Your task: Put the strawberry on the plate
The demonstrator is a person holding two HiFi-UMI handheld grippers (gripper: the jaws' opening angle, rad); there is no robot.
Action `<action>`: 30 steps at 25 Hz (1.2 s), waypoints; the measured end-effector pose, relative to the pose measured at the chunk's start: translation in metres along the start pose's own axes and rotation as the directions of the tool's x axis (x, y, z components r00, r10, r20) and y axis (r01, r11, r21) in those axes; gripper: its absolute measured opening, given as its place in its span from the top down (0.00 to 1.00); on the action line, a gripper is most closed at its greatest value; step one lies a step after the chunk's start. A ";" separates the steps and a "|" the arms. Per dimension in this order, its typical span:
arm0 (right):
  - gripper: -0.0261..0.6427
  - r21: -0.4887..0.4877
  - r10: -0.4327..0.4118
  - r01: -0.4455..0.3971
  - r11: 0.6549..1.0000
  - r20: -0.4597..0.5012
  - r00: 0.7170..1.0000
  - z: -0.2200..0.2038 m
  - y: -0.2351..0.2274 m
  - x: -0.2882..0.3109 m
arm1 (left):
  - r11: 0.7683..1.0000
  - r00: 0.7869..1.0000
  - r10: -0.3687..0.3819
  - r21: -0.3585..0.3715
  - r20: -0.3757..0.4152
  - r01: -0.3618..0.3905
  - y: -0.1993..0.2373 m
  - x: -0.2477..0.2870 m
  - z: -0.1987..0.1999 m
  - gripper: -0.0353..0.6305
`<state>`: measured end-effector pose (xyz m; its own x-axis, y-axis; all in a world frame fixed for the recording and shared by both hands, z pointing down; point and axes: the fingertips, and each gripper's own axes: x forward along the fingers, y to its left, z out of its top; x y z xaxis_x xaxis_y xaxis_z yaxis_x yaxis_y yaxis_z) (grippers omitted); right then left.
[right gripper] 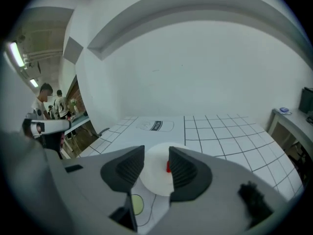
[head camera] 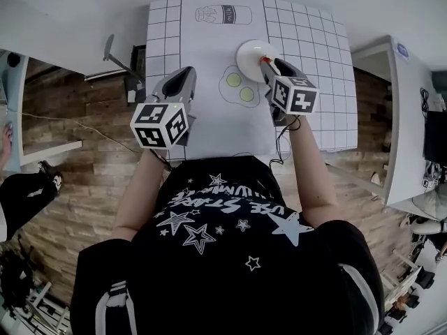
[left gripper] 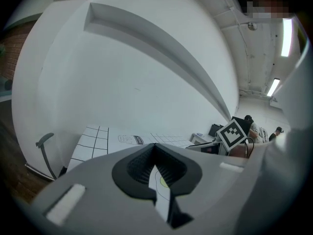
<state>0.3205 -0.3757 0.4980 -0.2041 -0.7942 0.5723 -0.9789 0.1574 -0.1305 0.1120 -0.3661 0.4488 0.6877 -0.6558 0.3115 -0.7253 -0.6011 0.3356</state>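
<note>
A: Starting at the left, our left gripper (left gripper: 155, 166) has its jaws pressed together with nothing in them, and it hangs above the near part of the mat (head camera: 209, 121). We'd leave it parked there, out of the way.

B: Agreed. In the middle we see the drawn eggs (head camera: 239, 87), and past them the plate (right gripper: 154, 177). The strawberry (right gripper: 168, 167) looks to be lying on the plate already.

A: Then our right gripper (right gripper: 156, 166) is the one to mind. Its jaws stand wide apart and grip nothing, but the berry sits just beside the right-hand pad.

B: So we judge the step to be the pull-away. We'd keep the jaws spread and lift straight up and back, never sideways, or that pad could nudge the berry so that it rolls off the rim.

A: And the surface? The mat is a white sheet with a black grid down both sides and a milk carton drawing (head camera: 223, 14) at the far end.

B: Around it, we have a wooden floor (head camera: 84, 180) on the left, a plain white wall behind, and a white desk (head camera: 408, 117) on the right.
</note>
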 end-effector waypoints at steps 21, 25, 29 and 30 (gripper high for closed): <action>0.94 0.144 -0.198 0.185 0.972 0.084 0.977 -0.054 0.091 -0.106 | 0.968 0.967 -0.249 -0.020 -0.051 0.249 0.004 -0.079 -0.040 0.93; 0.94 0.156 -0.188 0.169 0.973 0.117 0.975 -0.056 0.094 -0.122 | 0.966 0.964 -0.258 0.001 -0.060 0.259 -0.010 -0.084 -0.043 0.93; 0.94 0.143 -0.145 0.125 0.982 0.143 0.979 -0.060 0.099 -0.141 | 0.967 0.967 -0.252 0.027 -0.044 0.254 -0.033 -0.092 -0.041 0.93; 0.94 0.141 -0.136 0.115 0.983 0.146 0.980 -0.063 0.100 -0.146 | 0.968 0.968 -0.247 0.029 -0.042 0.248 -0.040 -0.095 -0.042 0.93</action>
<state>0.2517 -0.2068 0.4519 -0.0652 -0.8852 0.4606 -0.9842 -0.0192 -0.1762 0.0769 -0.2604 0.4434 0.8463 -0.4672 0.2557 -0.5323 -0.7583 0.3764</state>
